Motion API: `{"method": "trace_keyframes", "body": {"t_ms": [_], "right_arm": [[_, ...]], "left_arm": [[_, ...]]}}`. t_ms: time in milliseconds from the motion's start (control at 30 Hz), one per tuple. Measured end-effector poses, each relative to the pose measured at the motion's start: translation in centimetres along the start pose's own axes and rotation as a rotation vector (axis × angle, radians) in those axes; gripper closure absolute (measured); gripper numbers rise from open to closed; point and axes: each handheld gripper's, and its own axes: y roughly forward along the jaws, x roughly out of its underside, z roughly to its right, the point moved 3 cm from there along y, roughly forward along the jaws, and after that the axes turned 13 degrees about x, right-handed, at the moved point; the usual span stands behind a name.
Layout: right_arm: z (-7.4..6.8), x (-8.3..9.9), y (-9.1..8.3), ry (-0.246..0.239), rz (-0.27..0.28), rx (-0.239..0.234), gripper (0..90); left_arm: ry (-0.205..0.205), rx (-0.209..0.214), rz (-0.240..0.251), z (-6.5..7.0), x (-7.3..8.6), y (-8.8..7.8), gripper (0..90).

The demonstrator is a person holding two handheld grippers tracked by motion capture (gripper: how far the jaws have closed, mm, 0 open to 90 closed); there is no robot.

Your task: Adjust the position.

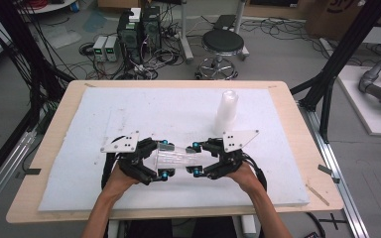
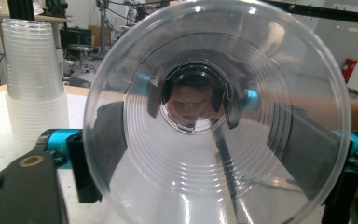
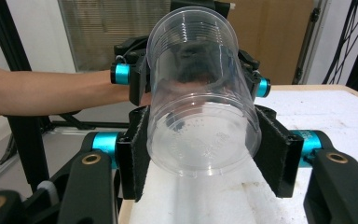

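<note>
Seemingly a pull-apart or hand-over of clear cups, held level between the two grippers.

High view, cups: the clear plastic cup (image 1: 176,157) lies on its side above the white mat (image 1: 129,109), spanning the gap between both tools so each can take one end.
High view, left gripper (image 1: 161,158): at the wide rim end, facing the other tool.
High view, right gripper (image 1: 197,158): at the narrow base end, opposite, which looks meant to anchor that end.
High view, spare stack: the stack of cups (image 1: 226,111) stands upright behind the right hand, well apart, likely the supply.

Left gripper view, cup: the cup's mouth (image 2: 214,112) faces the camera, its rim between the black jaws.
Left gripper view, jaws: they flank the rim closely; whether the pads press on it cannot be told.
Left gripper view, stack: the cup stack (image 2: 32,79) rises at the left.

Right gripper view, cup: the base (image 3: 200,140) points at the camera.
Right gripper view, jaws: clenched on the cup's sides near the base, holding it steady.
Right gripper view, far tool: the left gripper sits at the far rim.
</note>
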Motion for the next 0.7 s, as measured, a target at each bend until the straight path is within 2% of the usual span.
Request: {"method": "trace_keyframes", "body": {"t_ms": [133,533,567,600,633,667,700], "right_arm": [[-0.04,0.01,-0.02,0.003,0.002,-0.007,42.3],[-0.08,0.1,0.06,-0.004,-0.002,-0.009,41.5],[-0.13,0.12,0.11,0.001,-0.008,-0.018,39.1],[-0.13,0.14,0.16,0.006,-0.019,-0.022,30.7],[-0.16,0.09,0.27,0.017,-0.033,-0.003,22.3],[-0.15,0.03,0.39,0.015,-0.047,0.015,17.6],[-0.23,0.0,0.46,0.012,-0.065,0.016,17.1]], "left_arm": [[0.01,0.009,0.01,0.1,-0.1,-0.09,27.7],[0.014,0.006,0.007,0.22,-0.12,-0.13,31.2],[0.015,0.008,0.006,0.23,-0.12,-0.12,31.2],[0.016,0.009,0.007,0.26,-0.12,-0.11,31.2],[0.016,0.008,0.005,0.27,-0.12,-0.12,31.2],[0.016,0.008,0.004,0.27,-0.12,-0.13,31.3],[0.015,0.008,0.004,0.28,-0.12,-0.13,31.3]]}}
